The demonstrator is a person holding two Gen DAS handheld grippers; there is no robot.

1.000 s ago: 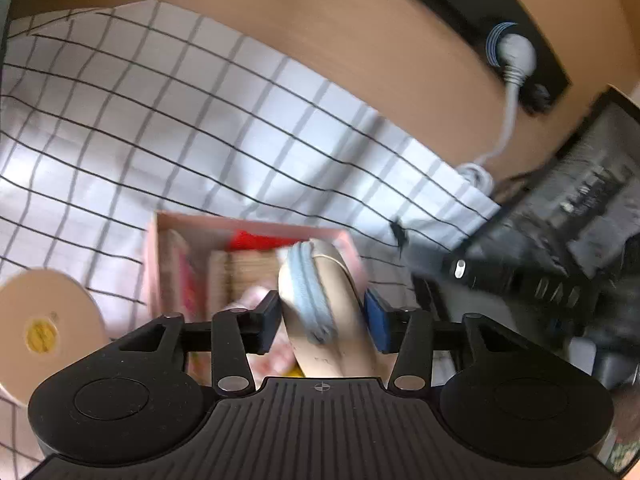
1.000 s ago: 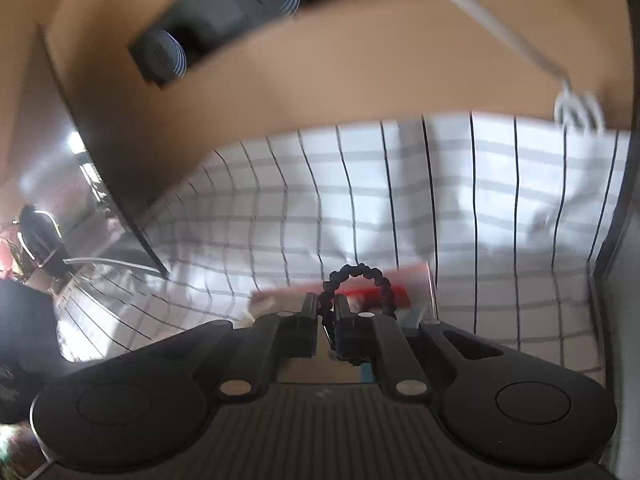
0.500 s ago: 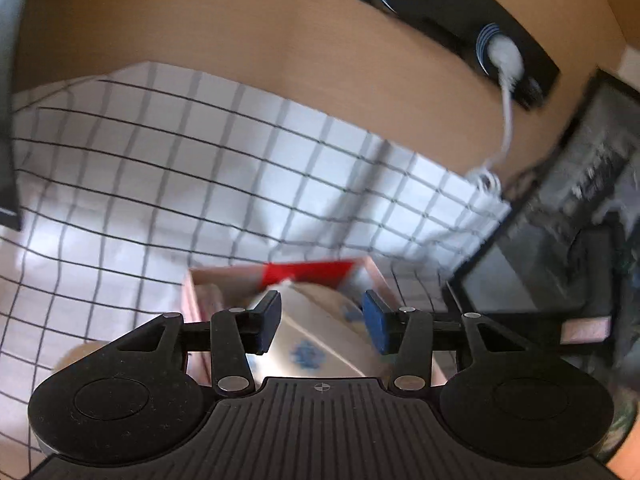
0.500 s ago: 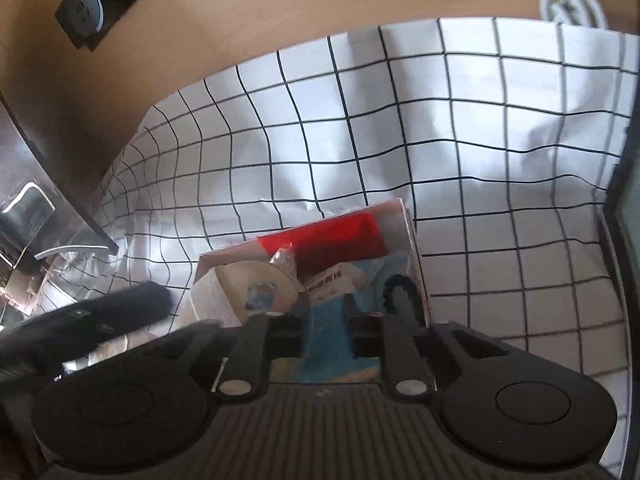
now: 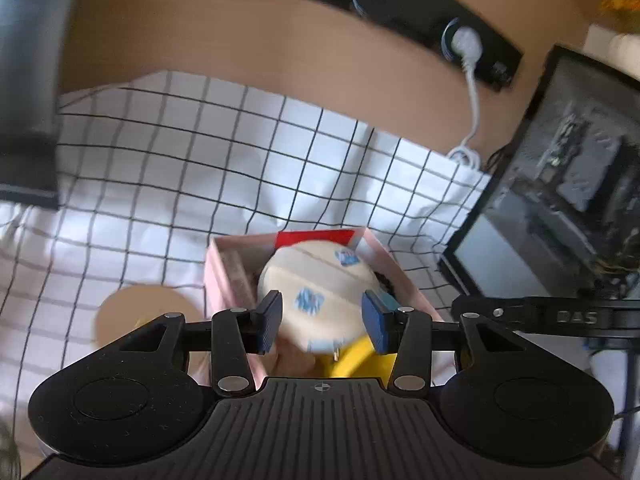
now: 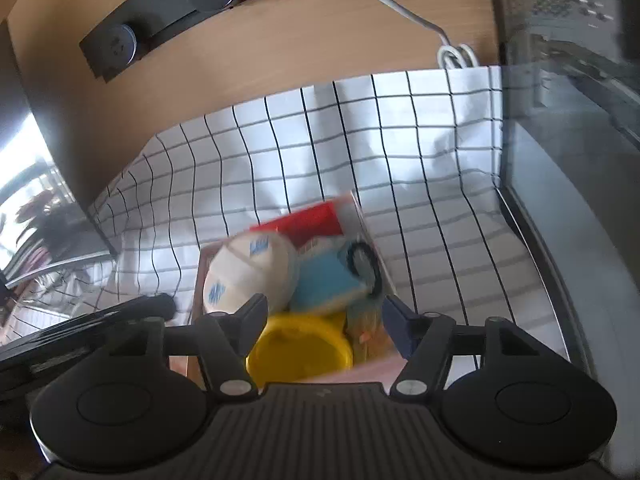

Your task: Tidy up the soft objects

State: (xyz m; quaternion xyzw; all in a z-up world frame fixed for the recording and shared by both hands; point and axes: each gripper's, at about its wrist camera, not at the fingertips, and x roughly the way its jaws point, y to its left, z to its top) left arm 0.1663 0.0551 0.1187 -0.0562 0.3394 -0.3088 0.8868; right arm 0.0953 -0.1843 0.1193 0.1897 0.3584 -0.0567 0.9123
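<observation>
Beige cloth pouch (image 5: 318, 286) lies inside the pink box (image 5: 218, 276), between the left gripper (image 5: 322, 318) fingers, spread and released. Right gripper (image 6: 324, 316), also spread, holds nothing; withdraw both straight up, clear of contents.

A white checked cloth (image 5: 208, 152) covers a wooden desk (image 5: 280, 60). A black socket strip (image 6: 160, 8) sits behind it, with a white cable (image 5: 474, 108) plugged in.

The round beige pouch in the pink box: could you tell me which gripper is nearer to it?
Left. The left gripper hangs open directly over the beige pouch, fingers either side. The right gripper, also open, sits beside it, over the yellow tub.
</observation>
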